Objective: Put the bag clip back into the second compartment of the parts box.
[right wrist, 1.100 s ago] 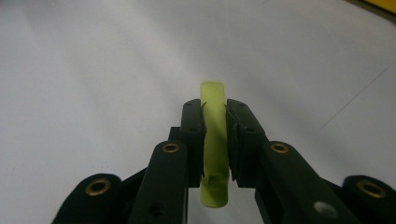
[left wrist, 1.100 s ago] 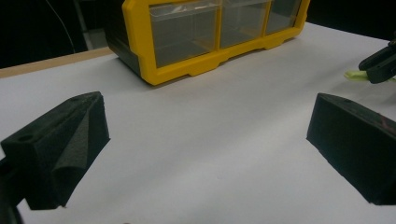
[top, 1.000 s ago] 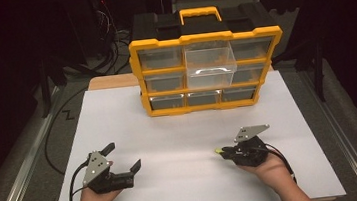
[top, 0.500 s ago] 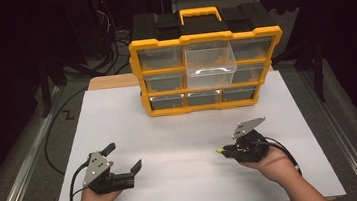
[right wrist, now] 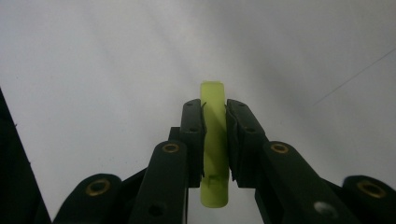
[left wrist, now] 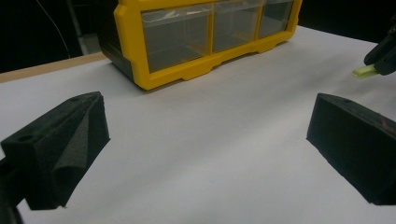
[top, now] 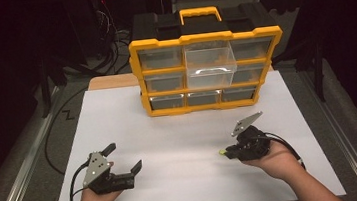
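Note:
A yellow-and-black drawer organizer stands at the back of the white table top, with one clear drawer in its middle pulled out. My right gripper is at the front right, shut on a small yellow-green plastic piece that pokes out past its pads; the piece's tip points left, just above the surface. My left gripper rests at the front left with its jaws wide apart and nothing between them. In the left gripper view the organizer sits ahead and the green piece shows at the right edge.
The white board lies on a wooden table whose edge shows at the back left. Cables trail off the left side. Dark floor and metal rails flank the table.
My right gripper has lifted a little off the board with the yellow-green piece in it. The left gripper has stayed put.

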